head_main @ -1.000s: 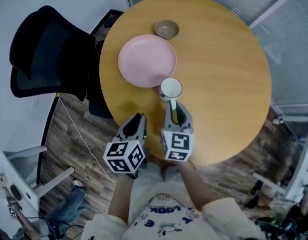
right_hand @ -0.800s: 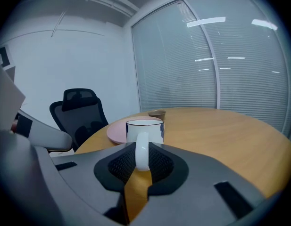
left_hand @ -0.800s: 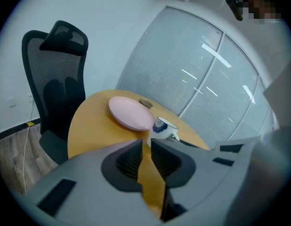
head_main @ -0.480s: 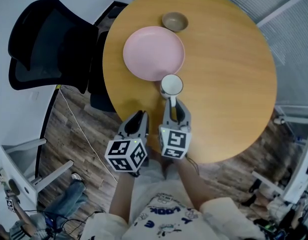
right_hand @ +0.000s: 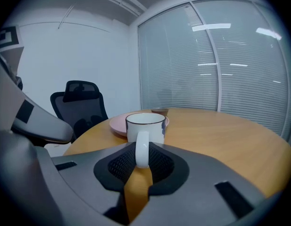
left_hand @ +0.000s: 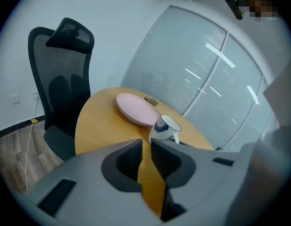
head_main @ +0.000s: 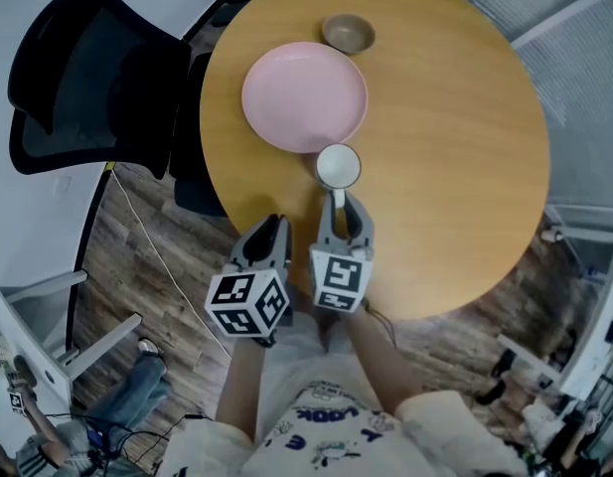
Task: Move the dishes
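With the right gripper (head_main: 341, 213) clamped on the mug (head_main: 338, 166) by its handle, lift level and clear the pink plate (head_main: 304, 95) touching it (left gripper (head_main: 270, 233) closed, empty).

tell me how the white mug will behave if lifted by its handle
The mug looks like glazed ceramic, so it is probably rigid, fairly heavy for its size and liable to chip. Its handle alone sits in the jaws of the right gripper, so the body may swing or tilt downward. The glossy handle could also slip.

Mug (head_main: 338, 166) beside plate (head_main: 304, 96); bowl (head_main: 348, 34) behind.
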A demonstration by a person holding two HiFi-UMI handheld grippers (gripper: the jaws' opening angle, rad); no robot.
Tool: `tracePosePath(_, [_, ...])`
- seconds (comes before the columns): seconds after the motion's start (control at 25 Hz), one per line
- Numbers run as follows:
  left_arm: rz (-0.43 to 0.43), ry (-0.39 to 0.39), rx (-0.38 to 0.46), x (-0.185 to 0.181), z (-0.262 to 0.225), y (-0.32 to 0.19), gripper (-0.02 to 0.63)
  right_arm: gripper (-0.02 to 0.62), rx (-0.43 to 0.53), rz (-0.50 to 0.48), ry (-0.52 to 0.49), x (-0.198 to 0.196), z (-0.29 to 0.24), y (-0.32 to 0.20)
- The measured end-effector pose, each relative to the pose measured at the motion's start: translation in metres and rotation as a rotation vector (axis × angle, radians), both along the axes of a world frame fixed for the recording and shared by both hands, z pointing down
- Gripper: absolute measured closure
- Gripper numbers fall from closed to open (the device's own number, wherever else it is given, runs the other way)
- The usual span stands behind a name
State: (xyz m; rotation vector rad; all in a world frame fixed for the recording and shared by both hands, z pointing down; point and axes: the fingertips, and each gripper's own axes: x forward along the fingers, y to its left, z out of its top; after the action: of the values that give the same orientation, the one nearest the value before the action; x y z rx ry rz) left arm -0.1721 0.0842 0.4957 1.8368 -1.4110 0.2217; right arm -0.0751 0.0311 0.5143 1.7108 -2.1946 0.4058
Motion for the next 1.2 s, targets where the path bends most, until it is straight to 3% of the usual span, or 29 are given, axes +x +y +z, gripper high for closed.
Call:
tracePosePath(0.4, [-0.012, -0.004, 0.006, -0.005, -0.002, 0.000, 0.551, 0.537, -0.017, -0.025, -0.016, -0.001, 0.005, 0.001])
tracePosePath(0.56, [-0.017, -0.005, 0.023, -0.007, -0.008, -0.003, 0.551, 0.447, -0.019, -0.053, -0.044, -0.003, 0.001, 0.003])
tracePosePath(0.68, [-0.021, -0.013, 0.047, -0.010, -0.019, -0.010, 0.551, 0.414, -0.006, -0.049, -0.054, 0.001, -0.014, 0.005])
tracePosePath(1.04, [0.002, -0.062, 0.172, -0.002, -0.074, -0.044, 0.551, 0.416, 0.064, 0.011, -0.085, 0.033, -0.085, -0.013])
tracePosePath(1.2, [0.009, -0.085, 0.246, 0.003, -0.106, -0.060, 0.551, 0.459, 0.129, 0.022, -0.101, 0.037, -0.129, -0.028])
